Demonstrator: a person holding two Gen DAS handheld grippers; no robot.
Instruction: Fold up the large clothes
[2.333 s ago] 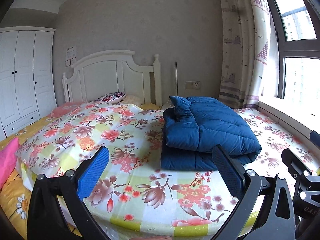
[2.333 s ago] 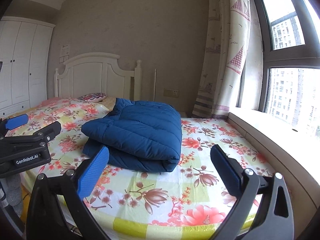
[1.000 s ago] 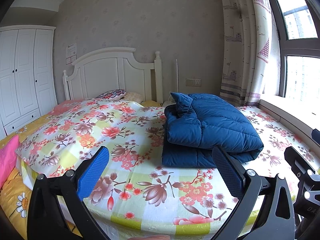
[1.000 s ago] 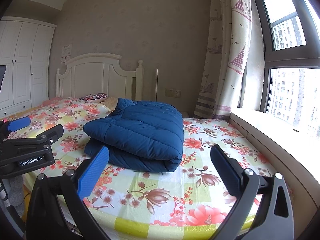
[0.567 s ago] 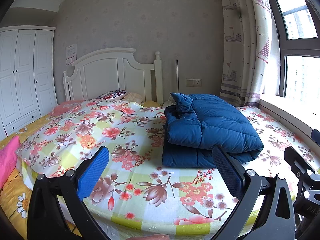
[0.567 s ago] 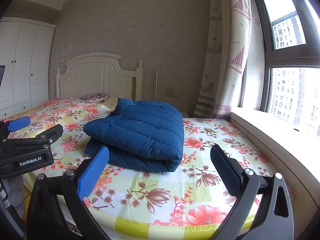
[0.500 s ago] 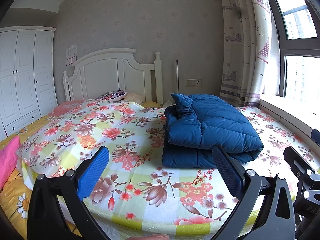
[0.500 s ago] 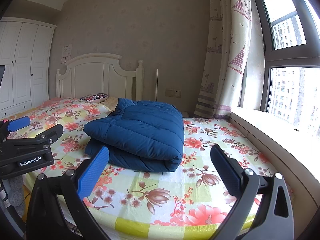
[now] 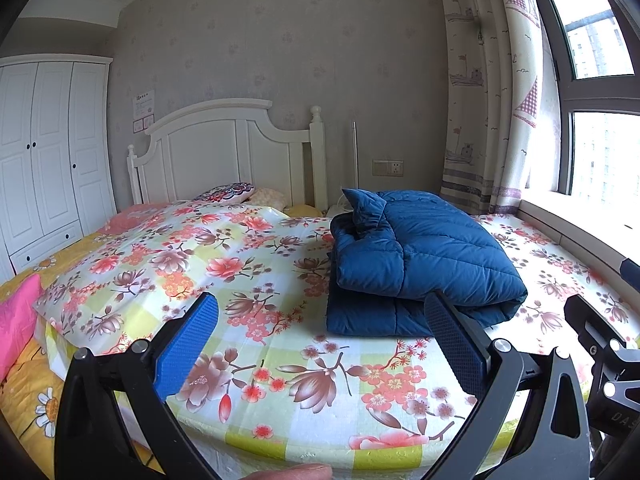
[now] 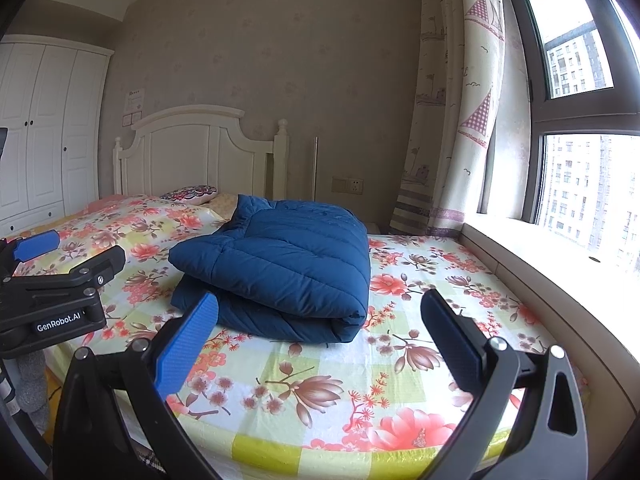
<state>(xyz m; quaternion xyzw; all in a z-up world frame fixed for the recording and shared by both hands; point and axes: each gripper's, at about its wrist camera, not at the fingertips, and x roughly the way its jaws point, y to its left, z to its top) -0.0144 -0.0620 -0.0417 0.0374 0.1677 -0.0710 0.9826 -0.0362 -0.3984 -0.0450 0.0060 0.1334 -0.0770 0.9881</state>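
Observation:
A blue quilted down jacket lies folded into a thick bundle on the flowered bed, toward the window side. In the right wrist view the same jacket sits just beyond my fingers. My left gripper is open and empty, held back at the foot of the bed, well short of the jacket. My right gripper is also open and empty, in front of the bundle without touching it. The left gripper's body shows at the left edge of the right wrist view.
A white headboard and small pillows stand at the far end. A white wardrobe is on the left, a curtain and window ledge on the right. A pink cloth lies at the near left.
Both grippers have drawn back and risen slightly from the bed; both stay open. The folded jacket has not moved.

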